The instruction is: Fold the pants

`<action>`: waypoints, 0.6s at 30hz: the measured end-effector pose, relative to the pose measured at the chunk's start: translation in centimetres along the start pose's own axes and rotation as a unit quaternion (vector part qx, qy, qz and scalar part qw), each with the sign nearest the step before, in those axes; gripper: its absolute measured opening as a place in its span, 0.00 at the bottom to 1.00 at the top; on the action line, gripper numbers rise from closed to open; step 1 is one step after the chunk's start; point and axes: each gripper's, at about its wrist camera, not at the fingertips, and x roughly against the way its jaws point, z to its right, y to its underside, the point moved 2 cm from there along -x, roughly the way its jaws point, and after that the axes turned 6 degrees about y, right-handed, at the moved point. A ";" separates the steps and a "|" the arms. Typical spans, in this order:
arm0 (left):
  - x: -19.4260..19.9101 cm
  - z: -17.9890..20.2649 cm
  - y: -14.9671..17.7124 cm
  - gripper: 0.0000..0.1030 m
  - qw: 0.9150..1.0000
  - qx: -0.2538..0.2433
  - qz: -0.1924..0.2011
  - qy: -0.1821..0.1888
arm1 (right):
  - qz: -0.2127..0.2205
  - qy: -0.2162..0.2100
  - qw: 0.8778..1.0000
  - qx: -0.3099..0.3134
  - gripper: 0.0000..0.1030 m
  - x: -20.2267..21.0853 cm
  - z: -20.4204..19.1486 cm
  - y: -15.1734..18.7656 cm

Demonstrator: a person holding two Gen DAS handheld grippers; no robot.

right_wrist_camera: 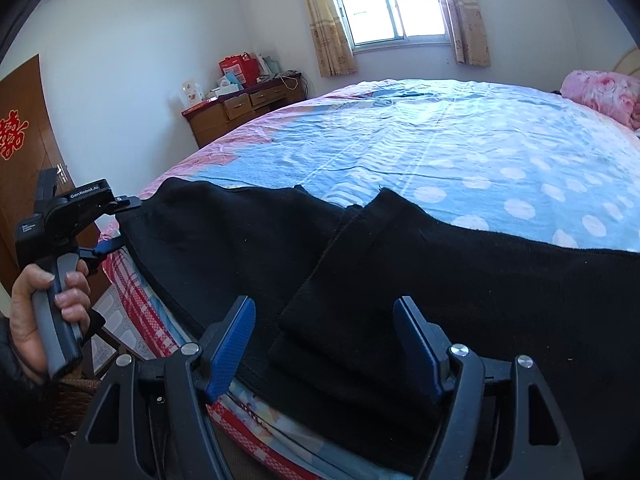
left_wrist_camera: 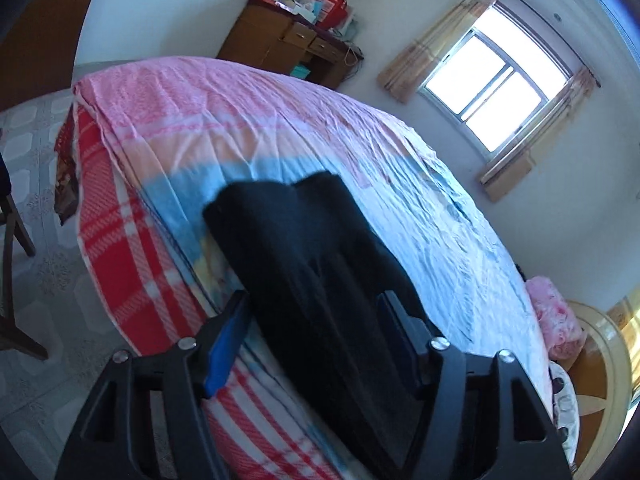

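Black pants (right_wrist_camera: 400,264) lie along the near edge of the bed (right_wrist_camera: 440,148), one end folded over the other part. In the left wrist view the pants (left_wrist_camera: 312,264) run lengthwise between the fingers. My left gripper (left_wrist_camera: 316,308) is open around the pants' near end; it also shows in the right wrist view (right_wrist_camera: 116,220) at the pants' left edge. My right gripper (right_wrist_camera: 324,312) is open, its blue pads (right_wrist_camera: 232,348) on either side of the folded edge, not closed on it.
The bed carries a blue, pink and red plaid sheet (left_wrist_camera: 132,240). A pink pillow (right_wrist_camera: 604,96) lies at the head. A wooden dresser (right_wrist_camera: 240,112) with boxes stands by the wall under a window (right_wrist_camera: 392,4). A wooden chair (left_wrist_camera: 16,280) stands on the tiled floor.
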 end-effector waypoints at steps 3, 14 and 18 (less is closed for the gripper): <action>-1.1 0.3 -0.7 0.66 1.000 0.003 0.009 0.007 | 0.000 0.001 1.000 -0.001 0.71 0.1 0.0 0.1; -3.4 1.3 -1.9 0.21 0.994 -0.067 0.012 -0.082 | 0.002 0.004 1.000 -0.013 0.71 0.0 0.6 0.2; -4.0 2.4 -1.8 0.21 0.984 -0.124 0.014 -0.124 | -0.006 0.004 1.000 -0.008 0.71 -0.2 0.4 0.4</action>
